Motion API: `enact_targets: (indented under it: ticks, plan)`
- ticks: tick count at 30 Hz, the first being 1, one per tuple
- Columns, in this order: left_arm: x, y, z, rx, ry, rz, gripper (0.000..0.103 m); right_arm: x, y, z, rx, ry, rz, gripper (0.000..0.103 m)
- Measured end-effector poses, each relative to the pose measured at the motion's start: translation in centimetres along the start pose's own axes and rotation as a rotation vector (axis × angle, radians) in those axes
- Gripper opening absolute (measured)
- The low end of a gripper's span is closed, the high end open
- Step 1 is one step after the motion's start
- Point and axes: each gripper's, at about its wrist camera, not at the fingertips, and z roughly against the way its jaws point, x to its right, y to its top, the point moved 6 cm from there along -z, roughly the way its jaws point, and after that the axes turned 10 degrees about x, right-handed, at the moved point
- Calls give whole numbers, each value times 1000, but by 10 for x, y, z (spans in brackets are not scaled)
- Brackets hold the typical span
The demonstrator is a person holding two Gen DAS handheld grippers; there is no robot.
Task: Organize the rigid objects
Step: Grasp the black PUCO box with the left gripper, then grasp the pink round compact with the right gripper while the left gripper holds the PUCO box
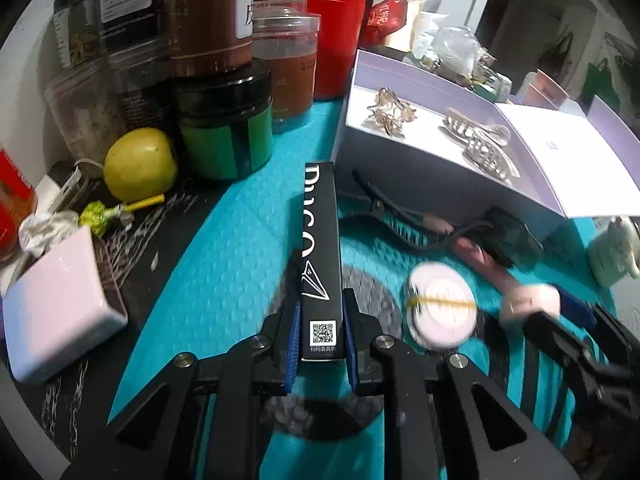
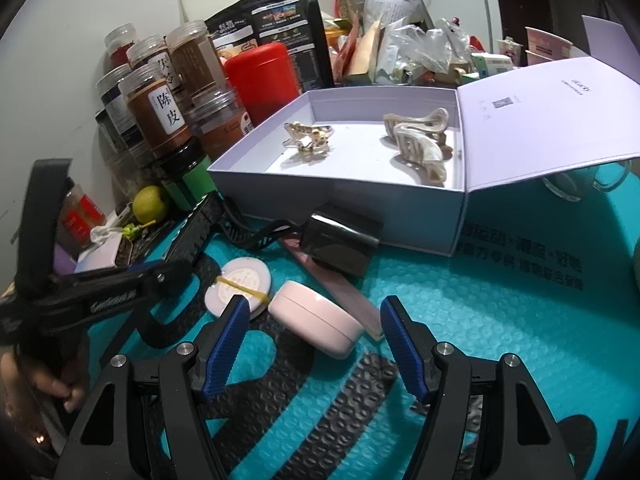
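My left gripper is shut on a long black box with white lettering and a QR code. The box lies lengthwise on the teal mat, pointing away from me. In the right wrist view the same gripper shows at the left, held by a hand. My right gripper stands open around a pink oval case, and its blue pads are clear of the case on both sides. A round white compact with a yellow rubber band lies just left of the case.
An open lavender box behind holds two hair claws. In front of it lie a black square object, a black comb and a pink stick. Jars, a red canister and a lemon crowd the rear left.
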Motion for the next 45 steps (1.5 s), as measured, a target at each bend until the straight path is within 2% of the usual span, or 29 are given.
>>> enact_targets:
  ticks: [2, 5, 9, 11, 16, 18, 21, 23, 26, 28, 33, 36, 42, 45]
  plan:
    - [-1, -6, 6, -3, -9, -1, 19, -2, -1, -2, 0, 0, 12, 48]
    - [-1, -14, 15, -6, -17, -6, 18, -7, -2, 0, 2, 0, 30, 37]
    - [2, -22, 22, -17, -34, -16, 19, -18, -6, 9, 22, -5, 119, 35]
    - [4, -27, 27, -27, -51, -21, 19, -25, -8, 15, 45, -5, 170, 30]
    - [8, -39, 36, -48, -79, -32, 18, -52, -13, 29, 101, 22, 328, 29]
    - [7, -42, 39, -51, -84, -30, 18, -59, -14, 30, 104, 49, 338, 29]
    - [3, -43, 40, -48, -89, -18, 18, -59, -12, 30, 112, 35, 319, 31]
    - [1, -44, 42, -45, -93, -9, 18, -56, -10, 32, 121, 11, 306, 47]
    - [-1, -45, 43, -41, -98, -1, 18, -50, -7, 36, 139, 7, 264, 63]
    - [-1, -45, 43, -39, -100, -5, 18, -44, -5, 35, 139, -17, 237, 68]
    - [1, -43, 40, -35, -112, -15, 18, -34, -4, 21, 108, -57, 185, 71]
    - [1, -42, 38, -33, -120, -14, 18, -28, -4, 7, 60, -65, 131, 71]
    - [-1, -39, 35, -35, -137, -13, 19, -21, -10, -16, -11, -32, 45, 71]
    - [-1, -36, 33, -51, -143, 5, 19, -18, -13, -21, -40, -47, 29, 54]
